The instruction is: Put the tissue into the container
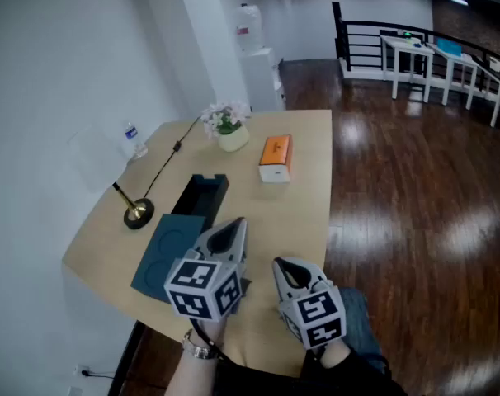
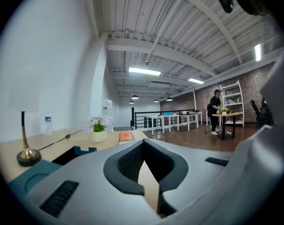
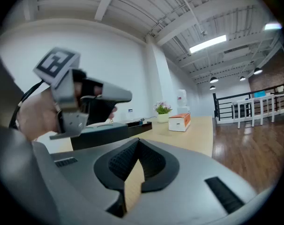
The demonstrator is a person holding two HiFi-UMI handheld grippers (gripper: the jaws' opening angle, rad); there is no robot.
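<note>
An orange and white tissue box (image 1: 275, 157) lies on the wooden table (image 1: 312, 200), toward its far right side. A dark teal open container (image 1: 202, 193) sits left of it, with a teal lid-like panel (image 1: 167, 250) nearer me. My left gripper (image 1: 233, 226) hovers shut and empty over the near end of that panel. My right gripper (image 1: 281, 264) is beside it, also shut with nothing held. In the left gripper view, the gripper (image 2: 143, 142) points at the tissue box (image 2: 126, 136) and container (image 2: 83, 151). The right gripper (image 3: 138, 140) faces the tissue box (image 3: 180, 122).
A brass lamp base (image 1: 138, 214) with a black cable stands left of the container. A white flower pot (image 1: 232, 135) and a water bottle (image 1: 133, 141) are at the far side. The table's right edge drops to dark wood floor (image 1: 415, 205). A person (image 2: 215, 111) stands far off.
</note>
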